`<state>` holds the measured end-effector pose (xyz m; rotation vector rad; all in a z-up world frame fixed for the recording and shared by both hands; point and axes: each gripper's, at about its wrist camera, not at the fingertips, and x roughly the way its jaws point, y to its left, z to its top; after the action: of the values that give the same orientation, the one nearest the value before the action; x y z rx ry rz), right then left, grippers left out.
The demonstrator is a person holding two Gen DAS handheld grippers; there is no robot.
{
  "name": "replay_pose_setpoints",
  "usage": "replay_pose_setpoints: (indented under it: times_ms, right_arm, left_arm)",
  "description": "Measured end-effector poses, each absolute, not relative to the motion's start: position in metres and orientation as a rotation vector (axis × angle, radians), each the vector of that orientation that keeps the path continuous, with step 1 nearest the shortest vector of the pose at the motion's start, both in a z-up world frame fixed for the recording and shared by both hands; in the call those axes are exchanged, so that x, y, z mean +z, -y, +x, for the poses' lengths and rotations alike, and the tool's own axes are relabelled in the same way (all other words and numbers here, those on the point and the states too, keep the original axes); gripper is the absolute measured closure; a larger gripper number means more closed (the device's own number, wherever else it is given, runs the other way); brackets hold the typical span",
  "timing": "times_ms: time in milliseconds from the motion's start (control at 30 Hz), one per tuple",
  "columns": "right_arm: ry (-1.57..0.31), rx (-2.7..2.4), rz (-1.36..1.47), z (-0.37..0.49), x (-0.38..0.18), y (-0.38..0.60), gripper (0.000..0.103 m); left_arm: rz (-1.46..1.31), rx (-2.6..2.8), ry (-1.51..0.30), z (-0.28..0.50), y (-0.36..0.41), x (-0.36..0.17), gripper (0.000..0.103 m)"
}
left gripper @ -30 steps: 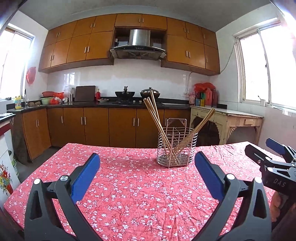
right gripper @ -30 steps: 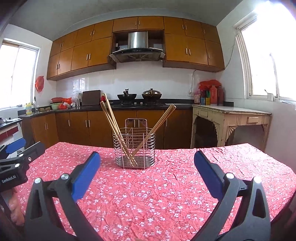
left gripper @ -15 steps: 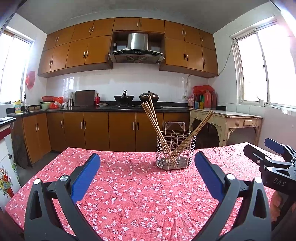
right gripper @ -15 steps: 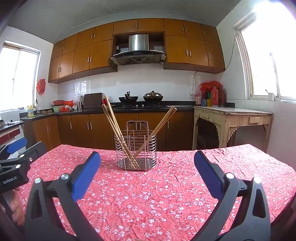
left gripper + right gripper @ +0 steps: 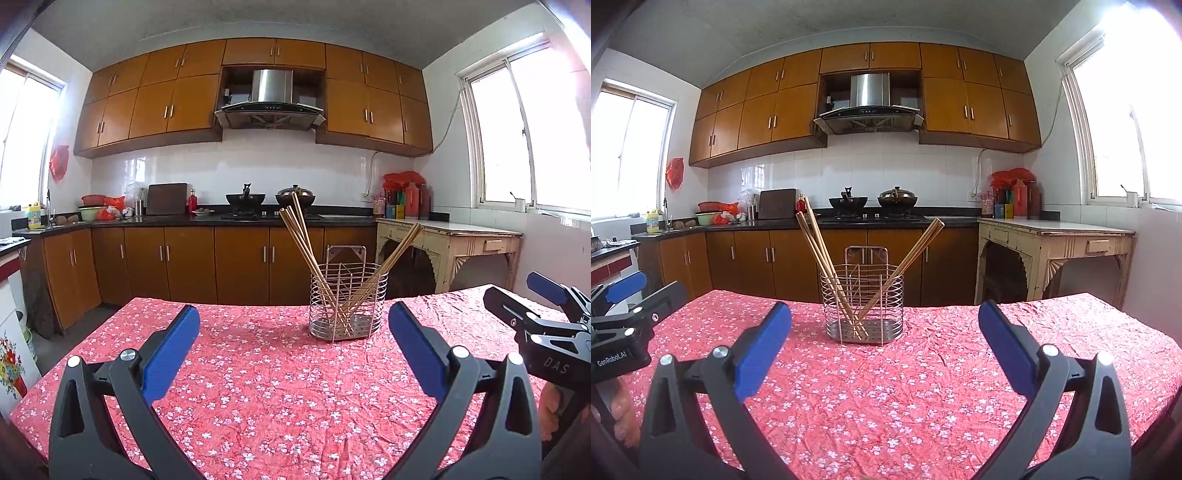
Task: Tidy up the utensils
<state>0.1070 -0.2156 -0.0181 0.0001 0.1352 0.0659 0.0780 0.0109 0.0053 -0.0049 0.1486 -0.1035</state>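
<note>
Kitchen with wooden cabinets; a table [image 5: 923, 398] under red floral cloth fills the foreground. One wire rack [image 5: 862, 308] stands upright on it, well apart from both tools. Chopsticks [image 5: 818, 247] lean inside it: one group toward its left rim, another [image 5: 916, 251] to the right, crossing at the base. About five in all; the exact count is unclear. Left gripper [image 5: 293, 334] and right gripper [image 5: 884, 334] hover over the cloth, fingers spread wide, holding nothing. No loose utensils show, so judged stowed, tools withdrawn.
</note>
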Motion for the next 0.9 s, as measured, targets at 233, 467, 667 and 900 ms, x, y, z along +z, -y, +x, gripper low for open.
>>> replay_pose_setpoints:
  times_ms: [233,467,667,900]
  right_arm:
    - [-0.15,0.062,0.004,0.11,-0.0204,0.2164,0.004]
    - [-0.152,0.064,0.008,0.1104,-0.0201,0.2173,0.004]
    - [-0.156,0.067,0.007,0.1115,-0.0197,0.2173,0.004]
    - [-0.162,0.069,0.009,0.1127,-0.0204,0.2193,0.004]
  left_arm:
    - [0.004,-0.094,-0.16,0.0789,-0.0084,0.0018,0.002]
    - [-0.006,-0.093,-0.172,0.0795,-0.0099,0.0007,0.002]
    - [-0.001,-0.091,-0.172,0.0799,-0.0095,0.0005,0.002]
    - [0.002,-0.086,-0.18,0.0801,-0.0089,-0.0009,0.002]
